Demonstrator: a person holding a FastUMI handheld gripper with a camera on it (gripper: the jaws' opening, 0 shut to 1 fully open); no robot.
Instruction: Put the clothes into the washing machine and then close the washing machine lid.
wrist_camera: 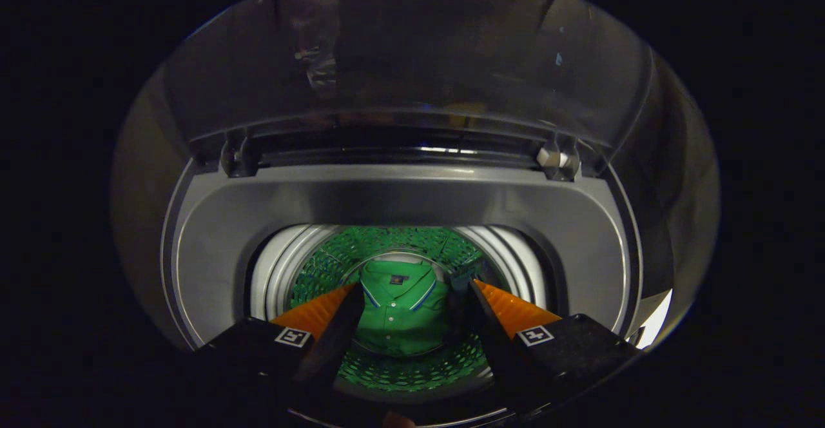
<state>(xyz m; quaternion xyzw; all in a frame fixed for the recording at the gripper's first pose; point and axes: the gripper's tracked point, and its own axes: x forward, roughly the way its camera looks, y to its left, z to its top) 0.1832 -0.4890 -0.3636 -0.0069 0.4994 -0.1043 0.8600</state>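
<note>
Right now the claw (pixel 412 286) hangs over the washing machine (pixel 399 199), spread wide and empty. Down in the drum (pixel 309 267), straight at twelve o'clock between its fingers, lies the green polo shirt (pixel 403 315); the lid (pixel 399 54) stands raised beyond.

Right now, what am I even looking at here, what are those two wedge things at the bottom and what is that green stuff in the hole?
The camera rides on a hand-held grabbing tool and looks forward along it. The two wedges are the fingers of its tongs; they stand apart, open, holding nothing. You are looking down into a top-loading washing machine. Its see-through lid is raised, hinged at the far side. The round opening is the drum, with its perforated wall. The green thing lying at the bottom of the drum, seen between and beyond the fingers, is a polo shirt. So the clothing is in, and the lid is not yet closed.
</note>
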